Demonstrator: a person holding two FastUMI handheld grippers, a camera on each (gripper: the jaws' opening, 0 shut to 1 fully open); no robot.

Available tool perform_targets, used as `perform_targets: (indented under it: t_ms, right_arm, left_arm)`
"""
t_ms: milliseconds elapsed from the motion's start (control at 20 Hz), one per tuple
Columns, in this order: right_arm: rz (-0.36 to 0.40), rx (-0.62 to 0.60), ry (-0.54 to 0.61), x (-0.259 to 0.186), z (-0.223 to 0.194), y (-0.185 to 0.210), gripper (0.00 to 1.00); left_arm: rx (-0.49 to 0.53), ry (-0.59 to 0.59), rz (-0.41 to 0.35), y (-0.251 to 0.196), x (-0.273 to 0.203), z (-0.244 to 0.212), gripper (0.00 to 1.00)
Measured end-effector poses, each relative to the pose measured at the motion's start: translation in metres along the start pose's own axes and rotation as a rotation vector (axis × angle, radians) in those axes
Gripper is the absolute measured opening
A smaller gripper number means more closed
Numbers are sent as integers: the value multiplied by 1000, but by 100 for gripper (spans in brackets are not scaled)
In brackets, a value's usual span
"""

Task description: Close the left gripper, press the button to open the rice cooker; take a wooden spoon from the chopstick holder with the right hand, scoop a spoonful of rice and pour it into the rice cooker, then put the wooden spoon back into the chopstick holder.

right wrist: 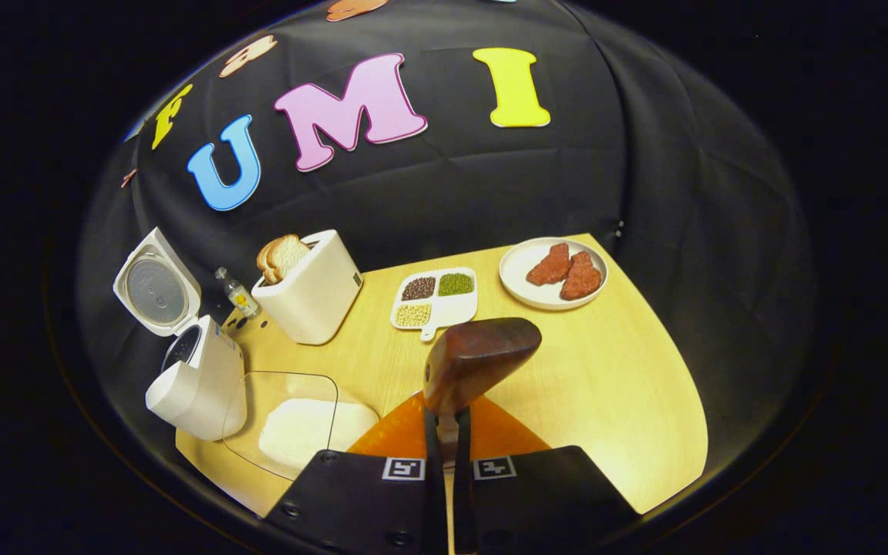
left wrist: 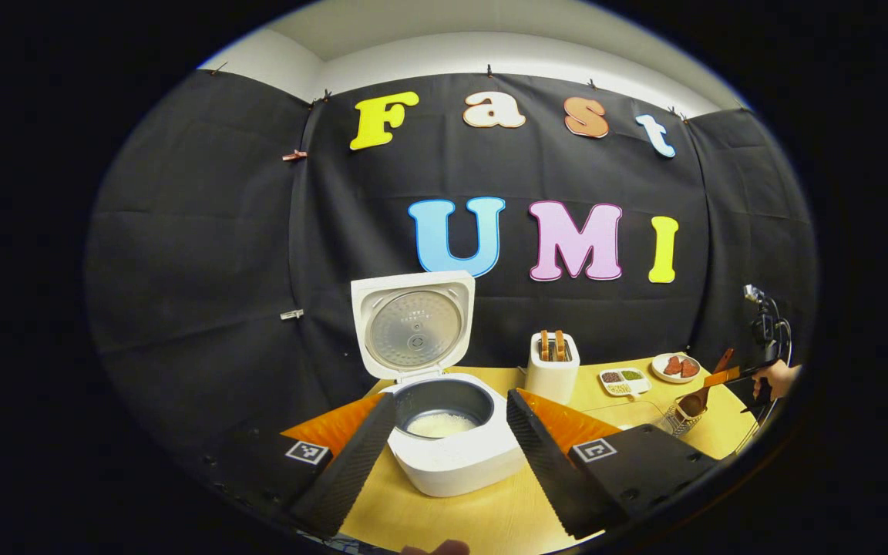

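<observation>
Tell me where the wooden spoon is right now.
The wooden spoon is clamped by its handle in the right gripper, held above the table with the clear container of rice to its left in the right gripper view.

Black cloth hangs as the booth wall across the middle of the left gripper view, pinned along its top edge. Above it, upper centre, runs a pale wall. A light wooden table fills the lower frame.

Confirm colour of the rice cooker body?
White rice cooker, grey inner pot; clearest in left gripper view.
</observation>
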State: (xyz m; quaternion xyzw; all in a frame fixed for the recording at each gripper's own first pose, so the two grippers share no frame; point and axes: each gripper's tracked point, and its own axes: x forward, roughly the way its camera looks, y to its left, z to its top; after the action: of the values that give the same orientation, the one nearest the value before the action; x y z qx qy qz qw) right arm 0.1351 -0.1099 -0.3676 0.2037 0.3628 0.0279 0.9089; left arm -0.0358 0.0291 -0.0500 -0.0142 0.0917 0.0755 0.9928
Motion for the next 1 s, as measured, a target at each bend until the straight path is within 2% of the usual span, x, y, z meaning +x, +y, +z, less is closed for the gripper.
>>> perform_targets:
  t_ms: [250,450,500,550,600,650,750,800,900,1000]
  right_arm:
    - [14,125,53,21,-15,-9,11]
    - [-29,168,48,11,-12,-28,20]
    - [-46,156,48,9,-15,-32,27]
    - [-56,148,43,6,-15,-34,19]
    - [-66,141,39,2,-15,-37,36]
    - [-74,136,31,-2,-14,-39,41]
    - [-88,128,14,-9,-14,-40,63]
    - [-94,123,5,-12,-13,-41,79]
    - [-112,107,-13,-23,-11,-42,94]
    - [-122,97,-37,-35,-10,-42,99]
  left_arm:
    - [4,15,19,-2,-10,-3,99]
    - [5,19,13,-4,-12,-4,99]
    - [4,21,9,-4,-12,-6,99]
    - [3,20,5,-3,-11,-5,99]
    - [1,19,0,-3,-10,-5,99]
    - [0,17,-8,-3,-10,-5,99]
    - [-1,15,-24,-4,-9,-3,99]
    - [2,13,-31,-4,-8,-4,99]
    - [8,8,-44,-3,-8,-2,99]
    - [10,6,-59,-2,-6,-1,99]
